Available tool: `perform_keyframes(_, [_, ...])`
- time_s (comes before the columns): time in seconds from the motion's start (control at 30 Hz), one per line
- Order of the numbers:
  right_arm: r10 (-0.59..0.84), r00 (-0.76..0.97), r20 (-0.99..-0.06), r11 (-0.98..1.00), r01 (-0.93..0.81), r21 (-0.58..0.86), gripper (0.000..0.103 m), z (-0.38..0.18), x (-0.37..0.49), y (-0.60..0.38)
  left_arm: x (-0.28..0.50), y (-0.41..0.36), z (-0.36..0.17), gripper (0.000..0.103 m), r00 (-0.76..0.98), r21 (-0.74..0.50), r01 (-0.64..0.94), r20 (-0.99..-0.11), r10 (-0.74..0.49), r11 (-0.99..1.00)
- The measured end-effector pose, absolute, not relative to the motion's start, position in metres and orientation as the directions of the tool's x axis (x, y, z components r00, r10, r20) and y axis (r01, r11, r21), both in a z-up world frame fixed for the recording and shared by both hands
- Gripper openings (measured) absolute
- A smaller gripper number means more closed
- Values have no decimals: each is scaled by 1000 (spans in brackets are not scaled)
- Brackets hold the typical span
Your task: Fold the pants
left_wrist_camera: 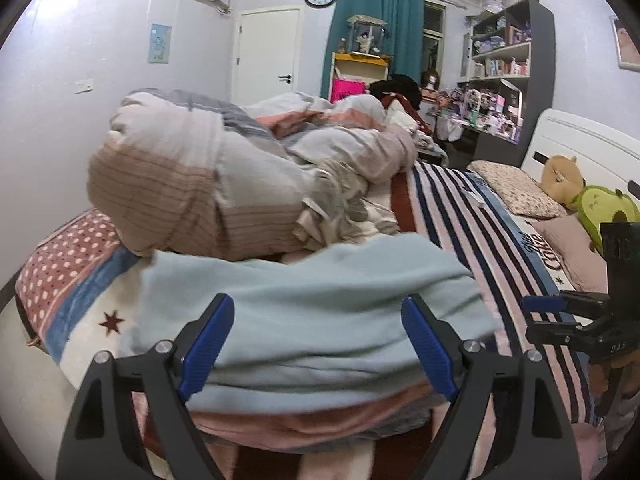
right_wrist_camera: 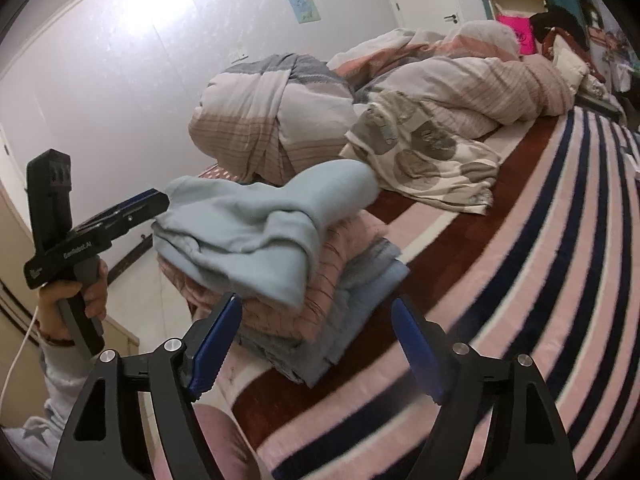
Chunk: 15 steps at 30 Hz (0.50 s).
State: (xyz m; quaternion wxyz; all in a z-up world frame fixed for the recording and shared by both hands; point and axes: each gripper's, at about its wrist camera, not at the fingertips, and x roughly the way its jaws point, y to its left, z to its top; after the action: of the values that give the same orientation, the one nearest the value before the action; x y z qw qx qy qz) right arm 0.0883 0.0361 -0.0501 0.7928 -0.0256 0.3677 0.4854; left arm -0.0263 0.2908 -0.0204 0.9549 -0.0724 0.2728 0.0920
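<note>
The light blue pants (left_wrist_camera: 304, 292) (right_wrist_camera: 256, 232) lie folded on top of a stack of folded clothes (right_wrist_camera: 344, 280) near the bed's corner. One end of the pants bulges up in a loose roll (right_wrist_camera: 340, 188). In the left wrist view my left gripper (left_wrist_camera: 318, 302) stands open just in front of the pants, its blue pads apart from the cloth. It also shows at the left of the right wrist view, held by a hand (right_wrist_camera: 76, 300), its tip at the pants' edge. My right gripper (right_wrist_camera: 317, 301) is open beside the stack, nothing between its fingers.
A bundled striped duvet (left_wrist_camera: 192, 184) (right_wrist_camera: 280, 120) lies behind the stack. A cream garment with grey dots (right_wrist_camera: 424, 160) is spread beside it. The striped blanket (right_wrist_camera: 520, 260) covers the bed to the right. Plush toys (left_wrist_camera: 588, 200) and a pillow (left_wrist_camera: 516, 188) sit by the headboard. Floor (left_wrist_camera: 32, 380) lies beyond the bed's corner.
</note>
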Motion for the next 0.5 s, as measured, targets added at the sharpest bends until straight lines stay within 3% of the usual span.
perform_keyframes(0.4, [696, 382, -608, 648, -698, 304, 86, -59, 86, -72, -3, 199, -32, 85, 845, -134, -111, -534, 23, 985])
perform_keyframes(0.5, [667, 436, -604, 692, -664, 285, 93, -62, 84, -102, 8, 167, -34, 86, 856, -121, -77, -518, 4, 990])
